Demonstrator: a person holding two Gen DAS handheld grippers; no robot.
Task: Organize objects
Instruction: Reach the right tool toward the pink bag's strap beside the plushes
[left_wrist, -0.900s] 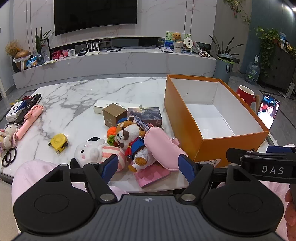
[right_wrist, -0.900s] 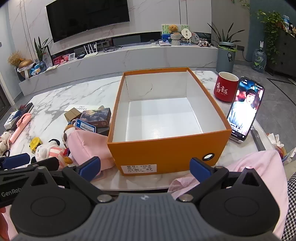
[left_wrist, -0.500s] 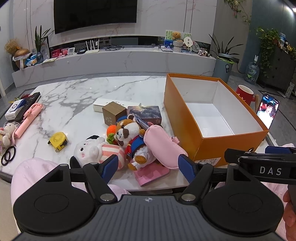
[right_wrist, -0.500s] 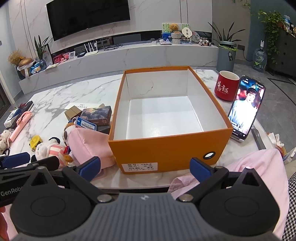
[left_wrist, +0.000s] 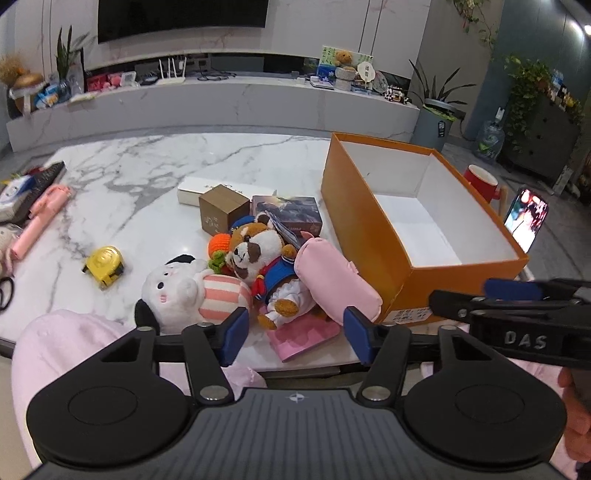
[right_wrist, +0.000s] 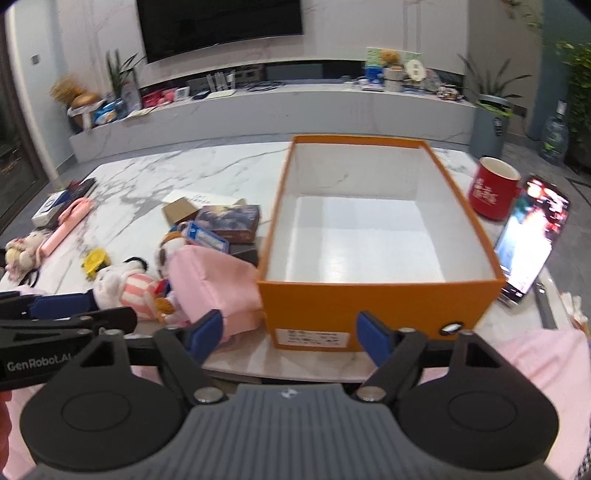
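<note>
An empty orange box (left_wrist: 369, 236) with a white inside stands on the marble table (left_wrist: 155, 166), right of a heap of things. The heap holds a pink pouch (left_wrist: 336, 280), a brown-and-white dog plush (left_wrist: 258, 251) in blue, a white striped plush (left_wrist: 192, 291), a pink notebook (left_wrist: 306, 332), a brown carton (left_wrist: 223, 208) and a dark card box (left_wrist: 291, 210). My left gripper (left_wrist: 295, 334) hovers open before the table's front edge, facing the heap, nothing between its pads. My right gripper (right_wrist: 290, 334) is open in front of the orange box (right_wrist: 369, 306) and the pink pouch (right_wrist: 214, 284).
A red mug (right_wrist: 495, 192) and a propped, lit phone (right_wrist: 532, 236) stand right of the box. A yellow tape measure (left_wrist: 103, 264), a pink selfie stick (left_wrist: 40, 218), a remote and small items lie at the left. Pink clothing fills the space below the front edge.
Both pairs of jaws stand somewhat narrower than before, still apart. The right view has swung a little left, with blur; the box now sits further right in it.
</note>
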